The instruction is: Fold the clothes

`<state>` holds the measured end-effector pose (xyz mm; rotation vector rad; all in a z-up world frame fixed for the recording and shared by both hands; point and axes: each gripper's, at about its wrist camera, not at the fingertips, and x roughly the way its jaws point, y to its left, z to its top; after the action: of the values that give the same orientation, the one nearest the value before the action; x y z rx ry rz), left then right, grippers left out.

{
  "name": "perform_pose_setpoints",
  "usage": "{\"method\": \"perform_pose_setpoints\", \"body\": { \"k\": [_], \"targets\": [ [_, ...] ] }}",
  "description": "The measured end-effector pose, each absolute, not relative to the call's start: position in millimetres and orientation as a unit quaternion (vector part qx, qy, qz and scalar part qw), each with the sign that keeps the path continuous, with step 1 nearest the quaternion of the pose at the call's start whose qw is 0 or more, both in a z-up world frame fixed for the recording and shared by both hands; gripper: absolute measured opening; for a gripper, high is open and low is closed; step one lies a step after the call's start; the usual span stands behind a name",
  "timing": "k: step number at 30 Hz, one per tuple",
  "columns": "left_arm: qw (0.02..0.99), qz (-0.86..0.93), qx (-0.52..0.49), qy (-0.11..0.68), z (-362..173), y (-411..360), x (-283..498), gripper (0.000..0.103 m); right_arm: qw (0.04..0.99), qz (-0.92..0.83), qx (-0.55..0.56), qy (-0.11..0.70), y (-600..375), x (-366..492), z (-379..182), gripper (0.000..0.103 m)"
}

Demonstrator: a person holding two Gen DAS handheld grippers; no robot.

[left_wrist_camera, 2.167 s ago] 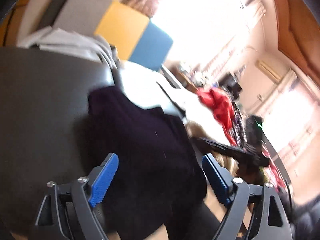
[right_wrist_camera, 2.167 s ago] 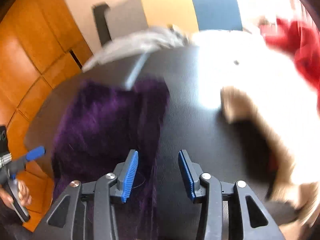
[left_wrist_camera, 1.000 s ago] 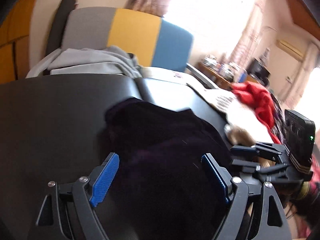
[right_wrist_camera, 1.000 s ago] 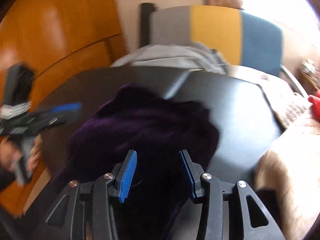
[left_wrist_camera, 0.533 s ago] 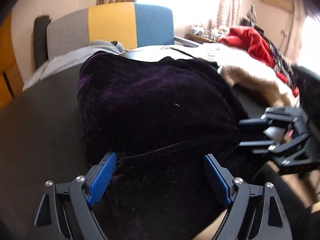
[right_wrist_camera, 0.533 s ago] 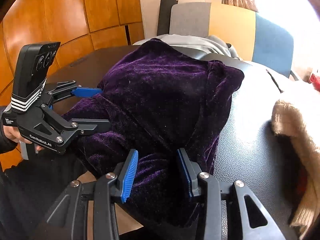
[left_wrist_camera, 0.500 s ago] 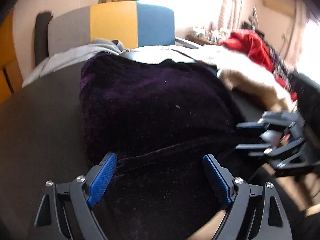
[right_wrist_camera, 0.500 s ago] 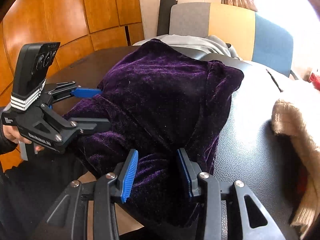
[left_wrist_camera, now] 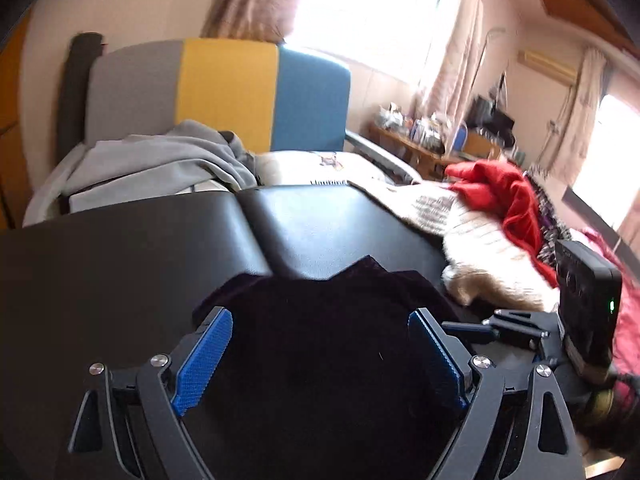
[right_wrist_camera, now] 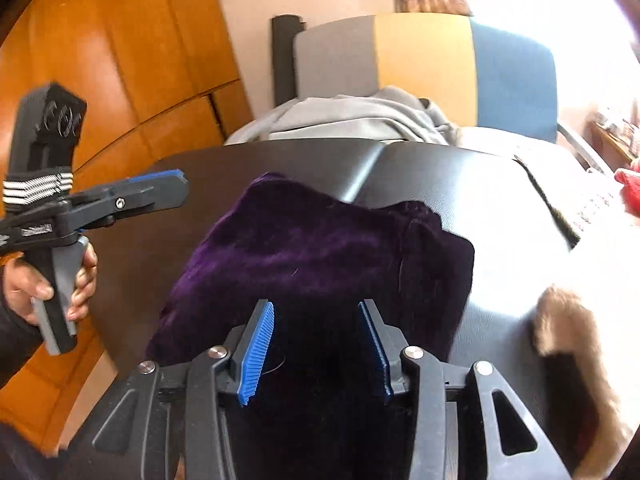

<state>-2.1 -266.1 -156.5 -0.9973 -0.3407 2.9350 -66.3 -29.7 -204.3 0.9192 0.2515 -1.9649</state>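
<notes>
A dark purple velvet garment (right_wrist_camera: 320, 248) lies bunched on the black table (right_wrist_camera: 460, 184), its near part hanging over the front edge. My right gripper (right_wrist_camera: 316, 350) is open, with the near fabric lying in the gap between its blue pads. In the left wrist view the garment (left_wrist_camera: 328, 340) looks almost black and fills the space under my left gripper (left_wrist_camera: 318, 360), which is wide open. The left gripper (right_wrist_camera: 176, 188) hovers beside the garment's left edge, held by a hand (right_wrist_camera: 24, 280). The right gripper (left_wrist_camera: 460, 326) shows at the garment's right side.
A grey garment (left_wrist_camera: 160, 160) lies on a chair with a grey, yellow and blue back (left_wrist_camera: 224, 88) behind the table. A cream knit sweater (left_wrist_camera: 480, 240) and a red garment (left_wrist_camera: 496, 188) are piled on the table's right. Orange wood panelling (right_wrist_camera: 120, 40) stands at left.
Both grippers have drawn back and risen from the garment. The left gripper has come off its left edge and now hovers apart. The garment looks more compact on the table.
</notes>
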Motion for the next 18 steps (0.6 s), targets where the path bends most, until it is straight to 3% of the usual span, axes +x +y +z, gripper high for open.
{"method": "perform_pose_setpoints", "body": {
  "k": [2,6,14,18],
  "targets": [
    [0.005,0.932,-0.349,-0.096,-170.1,-266.2,-23.4,0.090,0.437,-0.806,0.386,0.098,-40.2,-77.6,-217.9,0.045],
    [-0.098,0.869,-0.478,-0.082,-233.4,-275.6,-70.3,0.094,0.441,-0.815,0.365,0.095,-37.0,-77.0,-235.5,0.046],
    [-0.123,0.880,-0.447,-0.100,-245.1,-283.0,-72.7,0.102,0.455,-0.818,0.343,0.082,-28.5,-71.1,-241.7,0.046],
    [-0.118,0.882,-0.439,-0.121,-238.9,-289.2,-67.4,0.099,0.451,-0.822,0.337,0.083,-26.5,-67.2,-240.2,0.046]
  ]
}}
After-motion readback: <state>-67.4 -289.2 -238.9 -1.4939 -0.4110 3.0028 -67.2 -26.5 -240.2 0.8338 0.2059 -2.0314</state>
